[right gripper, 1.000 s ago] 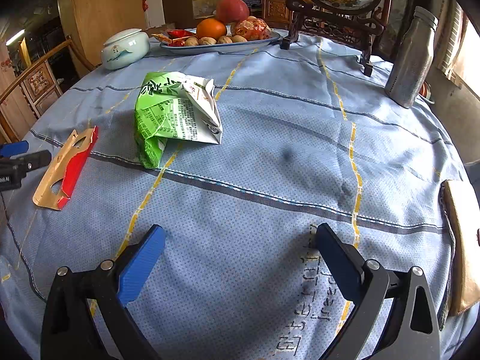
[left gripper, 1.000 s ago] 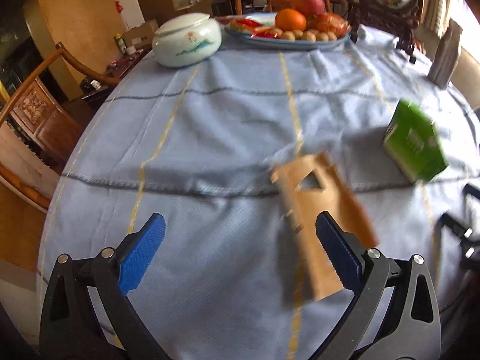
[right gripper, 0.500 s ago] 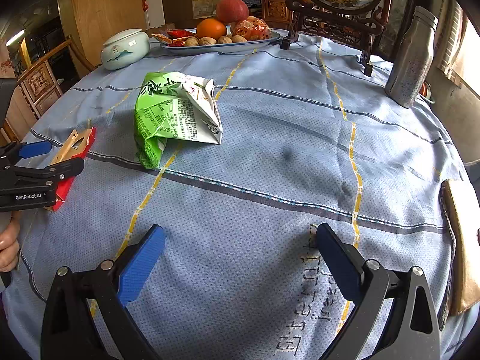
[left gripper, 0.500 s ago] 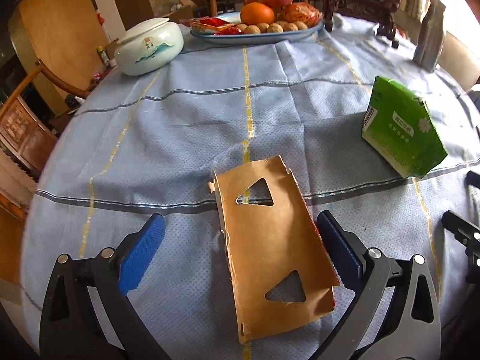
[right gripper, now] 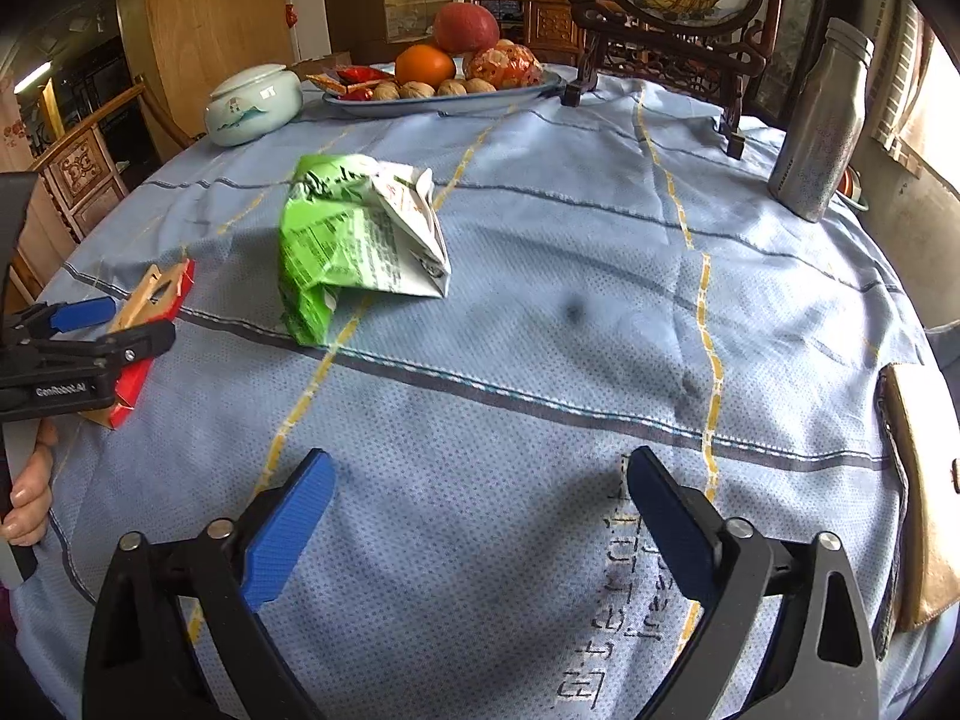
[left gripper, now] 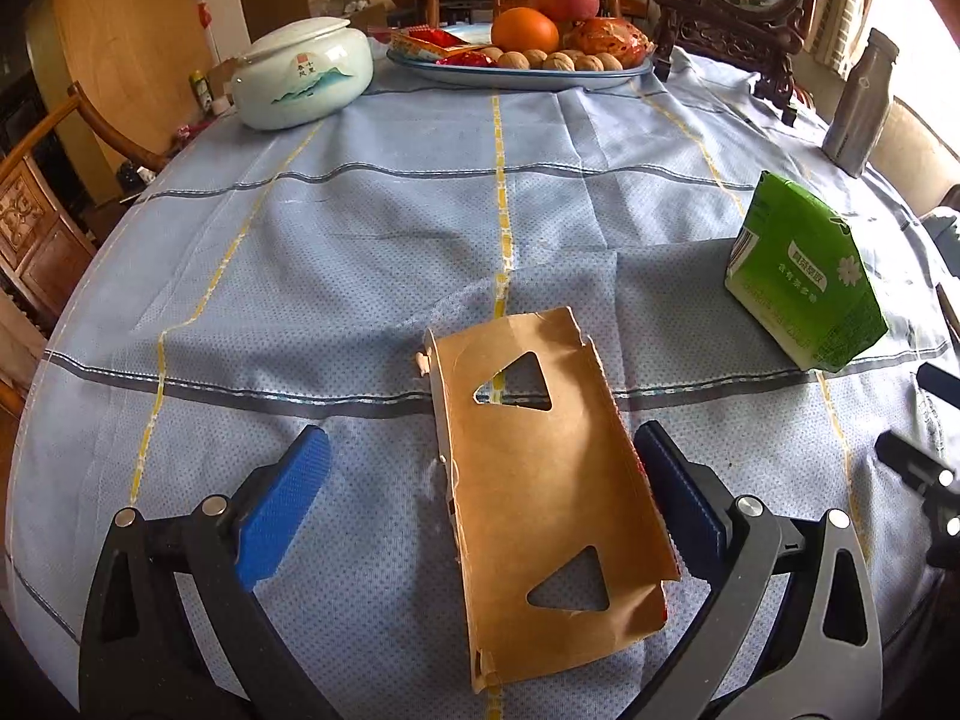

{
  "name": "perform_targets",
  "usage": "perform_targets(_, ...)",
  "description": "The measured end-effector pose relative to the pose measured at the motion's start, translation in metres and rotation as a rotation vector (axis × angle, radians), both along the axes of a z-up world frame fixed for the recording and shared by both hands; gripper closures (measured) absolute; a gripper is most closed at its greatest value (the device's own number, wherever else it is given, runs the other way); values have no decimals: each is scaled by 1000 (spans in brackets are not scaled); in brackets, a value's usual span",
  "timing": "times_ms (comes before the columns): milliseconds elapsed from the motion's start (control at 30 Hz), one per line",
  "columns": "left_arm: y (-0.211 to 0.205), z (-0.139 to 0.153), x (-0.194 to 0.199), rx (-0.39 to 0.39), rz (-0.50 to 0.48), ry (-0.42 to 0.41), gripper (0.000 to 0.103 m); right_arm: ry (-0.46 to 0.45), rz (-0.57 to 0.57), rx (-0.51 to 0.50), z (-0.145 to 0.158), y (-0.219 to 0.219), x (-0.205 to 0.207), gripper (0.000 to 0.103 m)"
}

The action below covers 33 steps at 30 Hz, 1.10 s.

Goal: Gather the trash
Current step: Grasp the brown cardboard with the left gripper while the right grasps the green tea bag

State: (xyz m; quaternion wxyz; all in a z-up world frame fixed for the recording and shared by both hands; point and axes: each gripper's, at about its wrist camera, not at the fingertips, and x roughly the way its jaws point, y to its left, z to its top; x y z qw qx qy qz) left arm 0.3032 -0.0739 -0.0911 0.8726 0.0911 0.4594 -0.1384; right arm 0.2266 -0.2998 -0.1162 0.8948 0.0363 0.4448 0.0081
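Observation:
A flattened brown cardboard piece (left gripper: 540, 492) with two triangular holes and a red underside lies on the blue tablecloth (left gripper: 360, 240). My left gripper (left gripper: 480, 480) is open and straddles it, the right pad close to its edge. The cardboard also shows in the right wrist view (right gripper: 150, 324), with the left gripper (right gripper: 102, 324) over it. A crumpled green carton (left gripper: 804, 282) lies to the right, apart; it also shows in the right wrist view (right gripper: 354, 240). My right gripper (right gripper: 480, 510) is open and empty over bare cloth.
At the far side stand a white lidded jar (left gripper: 300, 81), a plate of fruit and nuts (left gripper: 528, 54), a carved wooden screen (right gripper: 672, 6) and a metal bottle (right gripper: 822, 120). A brown pouch (right gripper: 924, 480) lies at the right table edge. Wooden chairs stand left.
My left gripper has swung and moved forward so the cardboard piece now lies between its open fingers. The right gripper has not moved.

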Motion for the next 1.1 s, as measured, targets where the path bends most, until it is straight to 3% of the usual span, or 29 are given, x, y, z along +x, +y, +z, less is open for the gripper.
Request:
perform_targets(167, 0, 0, 0, 0, 0, 0, 5, -110, 93, -53, 44, 33, 23, 15)
perform_targets(233, 0, 0, 0, 0, 0, 0, 5, -114, 112, -59, 45, 44, 41, 5)
perform_targets(400, 0, 0, 0, 1, 2, -1, 5, -139, 114, -104, 29, 54, 76, 5)
perform_targets(500, -2, 1, 0, 2, 4, -1, 5, -106, 105, -25, 11, 42, 91, 5)
perform_targets(633, -3, 0, 1, 4, 5, 0, 5, 9, 73, 78, -13, 27, 109, 5)
perform_targets(700, -3, 1, 1, 4, 5, -1, 5, 11, 71, 97, -14, 24, 111, 4)
perform_targets(833, -3, 0, 1, 4, 5, -1, 5, 40, 77, -25, -15, 41, 112, 4)
perform_targets(1100, -3, 0, 1, 4, 4, -1, 5, 44, 79, -16, -14, 39, 109, 5)
